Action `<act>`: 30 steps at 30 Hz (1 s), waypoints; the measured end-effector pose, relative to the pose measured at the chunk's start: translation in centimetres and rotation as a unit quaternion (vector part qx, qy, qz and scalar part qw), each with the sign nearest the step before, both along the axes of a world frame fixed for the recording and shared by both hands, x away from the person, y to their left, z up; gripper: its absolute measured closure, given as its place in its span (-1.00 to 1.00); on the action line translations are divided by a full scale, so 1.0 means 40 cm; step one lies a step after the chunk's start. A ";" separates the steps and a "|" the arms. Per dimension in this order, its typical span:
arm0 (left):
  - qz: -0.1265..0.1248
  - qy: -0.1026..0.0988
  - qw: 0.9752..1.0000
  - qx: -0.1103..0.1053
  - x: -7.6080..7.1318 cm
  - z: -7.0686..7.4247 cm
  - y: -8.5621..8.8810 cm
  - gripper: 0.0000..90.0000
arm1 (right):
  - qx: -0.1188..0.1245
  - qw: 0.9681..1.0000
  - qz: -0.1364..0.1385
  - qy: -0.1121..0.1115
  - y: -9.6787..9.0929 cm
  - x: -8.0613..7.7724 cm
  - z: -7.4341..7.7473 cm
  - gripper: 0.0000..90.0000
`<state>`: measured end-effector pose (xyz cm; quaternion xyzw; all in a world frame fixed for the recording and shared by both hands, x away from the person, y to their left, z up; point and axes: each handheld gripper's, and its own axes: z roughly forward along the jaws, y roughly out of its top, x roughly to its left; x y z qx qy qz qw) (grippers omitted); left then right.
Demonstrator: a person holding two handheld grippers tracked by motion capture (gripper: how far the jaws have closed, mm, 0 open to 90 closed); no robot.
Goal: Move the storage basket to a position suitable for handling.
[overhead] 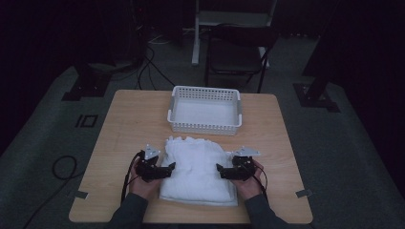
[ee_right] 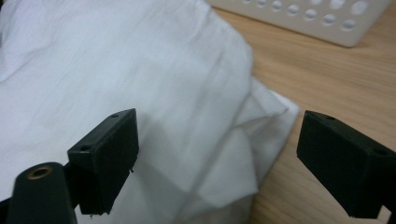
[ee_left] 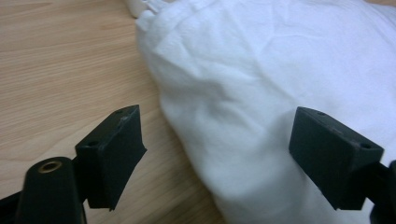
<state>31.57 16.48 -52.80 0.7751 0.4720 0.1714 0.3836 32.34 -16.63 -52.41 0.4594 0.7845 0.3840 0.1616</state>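
Folded white cloth (overhead: 198,169) lies centre-low on worktop (overhead: 124,124), below basket (overhead: 205,109). Left tongs (overhead: 168,168) and right tongs (overhead: 220,169) gape at its sides, empty. Likely soft, light, limp; pinch layered side edges.

Up close, the left gripper (ee_left: 217,158) is held low with its two black jaws spread wide apart. One jaw is set over the bare wooden table (ee_left: 60,60), the other over a crumpled white cloth (ee_left: 261,79), whose rumpled edge is straddled between them. No clear contact between jaws and cloth can be made out.
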 end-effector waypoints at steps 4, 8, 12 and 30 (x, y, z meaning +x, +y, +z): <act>-0.006 0.003 1.000 -0.002 -0.001 -0.007 -0.013 -0.63 | -0.002 1.000 0.002 0.005 0.009 -0.002 -0.006 -0.73; -0.006 0.006 1.000 -0.003 0.006 -0.018 -0.014 -0.63 | -0.008 1.000 -0.001 0.014 0.011 0.000 -0.020 -0.74; -0.006 0.023 1.000 -0.011 0.019 -0.035 -0.012 -0.63 | -0.011 1.000 0.000 0.025 0.012 0.003 -0.034 -0.74; -0.027 0.061 0.997 -0.031 0.036 -0.055 -0.004 -0.44 | -0.026 0.998 -0.007 0.057 0.031 0.002 -0.061 -0.65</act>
